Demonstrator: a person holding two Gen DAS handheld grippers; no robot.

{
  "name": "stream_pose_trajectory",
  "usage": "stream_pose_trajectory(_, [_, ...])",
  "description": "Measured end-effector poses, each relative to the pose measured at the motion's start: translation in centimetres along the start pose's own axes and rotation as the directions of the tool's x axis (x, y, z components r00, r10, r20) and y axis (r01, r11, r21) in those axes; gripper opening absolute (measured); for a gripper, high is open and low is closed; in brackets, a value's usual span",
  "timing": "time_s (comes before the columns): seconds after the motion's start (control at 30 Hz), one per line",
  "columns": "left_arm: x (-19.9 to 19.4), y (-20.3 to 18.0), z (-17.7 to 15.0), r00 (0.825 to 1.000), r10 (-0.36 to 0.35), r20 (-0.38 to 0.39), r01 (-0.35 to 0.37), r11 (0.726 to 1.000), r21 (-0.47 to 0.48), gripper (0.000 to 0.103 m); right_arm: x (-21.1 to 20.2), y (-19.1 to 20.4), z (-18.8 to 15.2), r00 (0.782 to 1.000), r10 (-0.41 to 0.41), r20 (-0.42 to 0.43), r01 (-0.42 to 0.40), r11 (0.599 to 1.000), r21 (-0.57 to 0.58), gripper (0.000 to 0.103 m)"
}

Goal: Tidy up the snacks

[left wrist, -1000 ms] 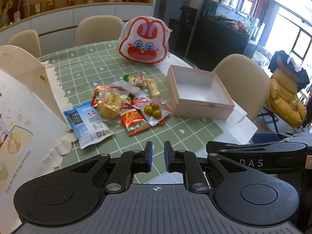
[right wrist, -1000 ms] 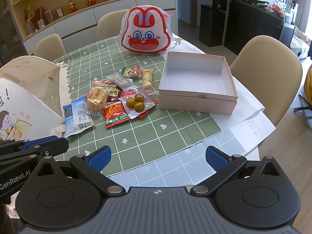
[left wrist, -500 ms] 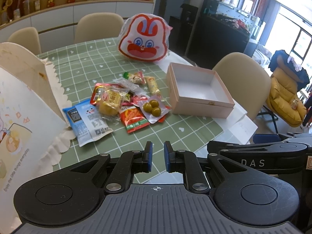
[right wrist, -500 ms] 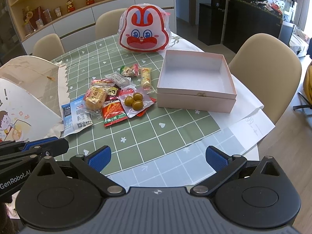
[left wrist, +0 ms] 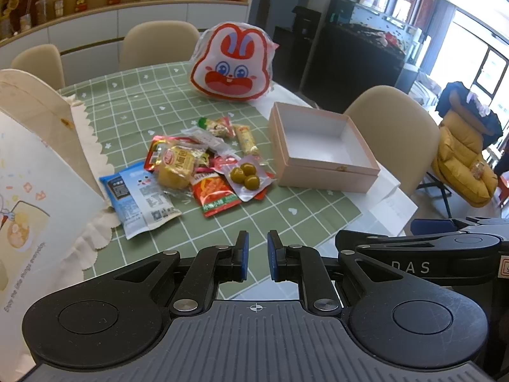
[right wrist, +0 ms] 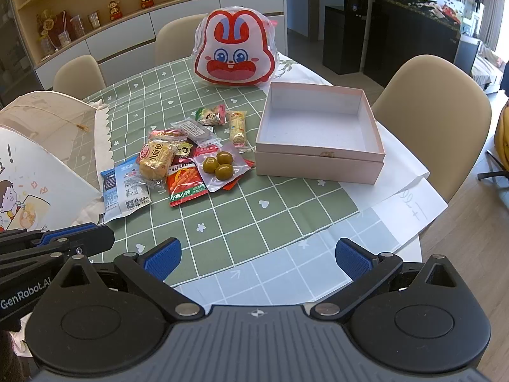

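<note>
From where I stand, nothing is packed yet: the snacks lie in a loose heap on the green checked cloth of the tabletop (right wrist: 254, 222), and the shallow pink cardboard box (right wrist: 318, 162) just to their right holds nothing.

Furthest left, a white paper bag with cartoon print (left wrist: 31, 191) leans close to the heap; a low sweep from that side could knock it onto the blue-and-white foil packet (right wrist: 122, 187), whose left edge it already touches or covers. I cannot tell how much of the packet is tucked under it.

Next, the yellow bread roll in clear wrap (right wrist: 156, 160), the red-and-green spicy strip packet (right wrist: 184, 187) and the clear pouch of three green olives (right wrist: 221, 167) overlap one another. Pinching one is likely to drag its neighbour, and slick film may slip. The small packets beneath them are mostly hidden.

The left tool (left wrist: 256, 256) hangs over the near edge, clenched almost fully with nothing between its pads; it would have to spread first or it will only push things. The right tool (right wrist: 257, 258) is spread wide and empty.

Further right, the box sits partly on loose white paper (right wrist: 410, 203) overhanging the tabletop edge; a nudge could slide it.

The bunny-faced plastic bag (right wrist: 235, 51) stands behind; its contents are unreadable.
</note>
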State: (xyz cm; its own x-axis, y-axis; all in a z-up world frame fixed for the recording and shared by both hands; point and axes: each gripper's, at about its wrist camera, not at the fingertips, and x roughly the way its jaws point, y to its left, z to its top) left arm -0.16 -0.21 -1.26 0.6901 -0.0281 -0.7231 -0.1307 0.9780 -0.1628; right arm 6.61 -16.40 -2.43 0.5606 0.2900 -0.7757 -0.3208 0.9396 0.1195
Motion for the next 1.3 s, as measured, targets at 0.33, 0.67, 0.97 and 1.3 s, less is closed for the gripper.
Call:
stream_pose_trajectory(0.33, [0.1, 0.1, 0.1, 1.0, -0.01, -0.009, 0.01, 1.0, -0.007, 0.017, -0.1, -0.1, 0.0, 1.0, -0.002, 0.0, 0.002, 1.0, 0.0, 0.103])
stream_pose_trajectory(0.67, [0.7, 0.4, 0.4, 1.0, -0.007, -0.024, 0.007, 1.0, -0.023, 0.016, 0.1, -0.2, 0.3, 1.0, -0.004, -0.002, 0.004, 1.0, -0.009, 0.103])
stream_pose_trajectory(0.97, [2.6, 1.1, 1.0, 0.998, 0.012, -0.054, -0.016, 0.997, -0.076, 0.016, 2.0, -0.5, 1.5, 0.999, -0.005, -0.032, 0.005, 1.0, -0.027, 0.103])
stream_pose_trajectory(1.3, [7.3, 4.7, 0.7, 0.998, -0.007, -0.067, -0.01, 0.967, -0.255, 0.018, 6.4, 0.3, 3.0, 0.999, 0.047, -0.002, -0.046, 0.976, -0.212, 0.103])
